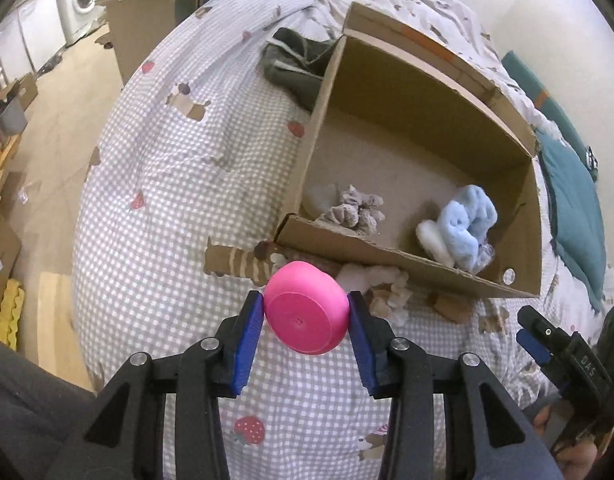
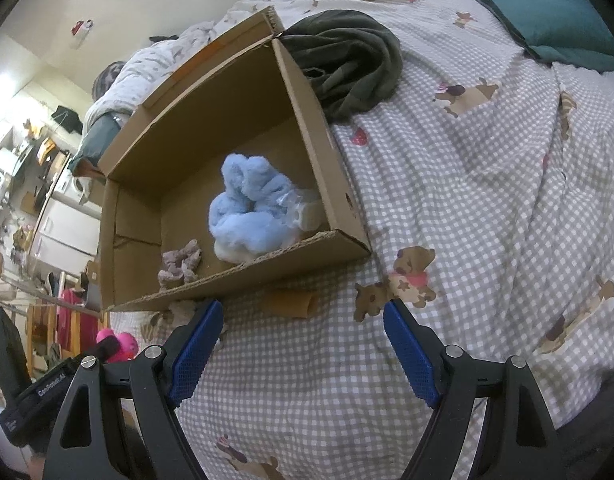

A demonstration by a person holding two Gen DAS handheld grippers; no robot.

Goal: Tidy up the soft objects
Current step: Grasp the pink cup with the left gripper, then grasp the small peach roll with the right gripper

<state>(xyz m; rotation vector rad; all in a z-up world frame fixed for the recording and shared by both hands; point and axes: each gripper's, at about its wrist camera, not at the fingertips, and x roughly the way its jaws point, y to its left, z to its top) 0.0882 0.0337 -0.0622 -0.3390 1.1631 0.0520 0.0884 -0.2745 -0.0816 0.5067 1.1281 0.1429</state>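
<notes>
My left gripper is shut on a round pink soft toy and holds it above the checked bedspread, just short of the near wall of an open cardboard box. In the box lie a fluffy light blue item and a grey scrunchie. My right gripper is open and empty over the bedspread, near the box's front wall. The blue item and grey scrunchie show there too. The pink toy shows at lower left.
A dark green garment lies on the bed behind the box; it also shows in the right wrist view. A teal pillow lies at the bed's far side. The bed edge and wooden floor lie to the left.
</notes>
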